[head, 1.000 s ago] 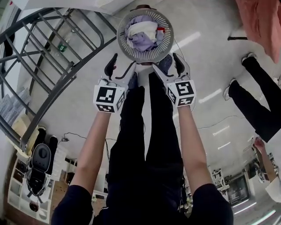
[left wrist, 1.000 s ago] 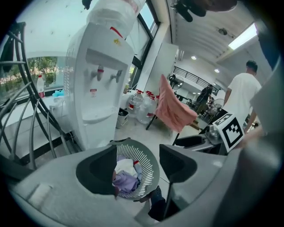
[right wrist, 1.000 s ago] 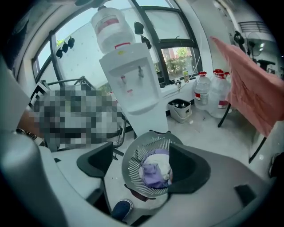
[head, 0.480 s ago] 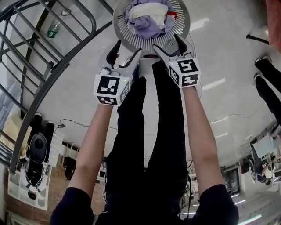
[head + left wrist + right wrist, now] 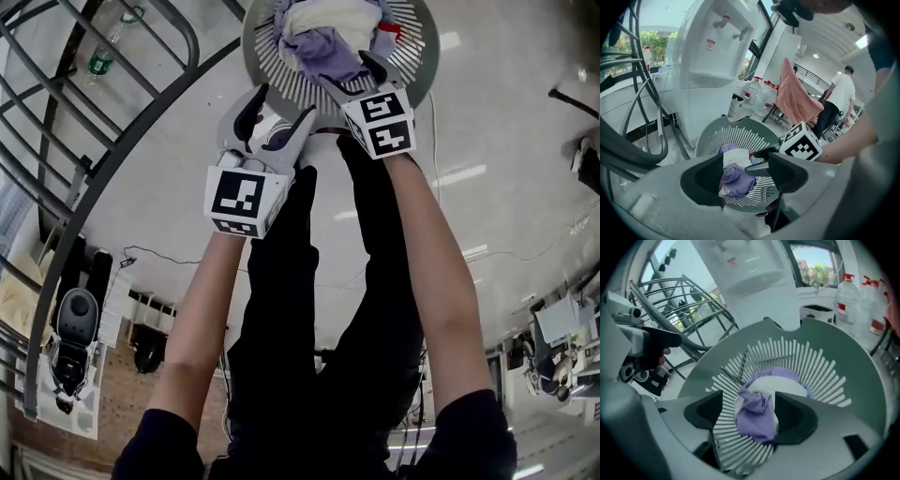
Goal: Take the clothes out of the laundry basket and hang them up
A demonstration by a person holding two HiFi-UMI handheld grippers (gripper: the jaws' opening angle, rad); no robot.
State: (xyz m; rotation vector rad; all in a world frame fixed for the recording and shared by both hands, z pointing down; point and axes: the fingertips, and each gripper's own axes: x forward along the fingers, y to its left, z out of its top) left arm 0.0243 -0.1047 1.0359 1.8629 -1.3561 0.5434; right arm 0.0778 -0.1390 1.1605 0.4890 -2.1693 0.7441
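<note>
The round slatted laundry basket [image 5: 272, 70] stands on the floor ahead of my feet, with a purple garment [image 5: 323, 52] and a white one [image 5: 328, 14] inside. My right gripper [image 5: 349, 75] reaches over the rim into the basket. In the right gripper view its jaws [image 5: 750, 416] are closing with the purple garment [image 5: 757, 420] bunched between them, the left pad still apart from it. My left gripper [image 5: 281, 112] hovers open just short of the rim. Nothing sits between its fingers in the left gripper view [image 5: 747, 176].
A grey metal drying rack [image 5: 122, 122] curves along the left, with a plastic bottle [image 5: 103, 56] beneath it. Behind the basket are a water dispenser [image 5: 717, 42] and water bottles [image 5: 846, 296]. A pink cloth [image 5: 797, 93] drapes a chair; a person [image 5: 839, 98] stands beyond.
Both grippers have moved forward toward the basket. The right one went over the rim and down around the purple garment, and the basket now sits closer in the head view.
</note>
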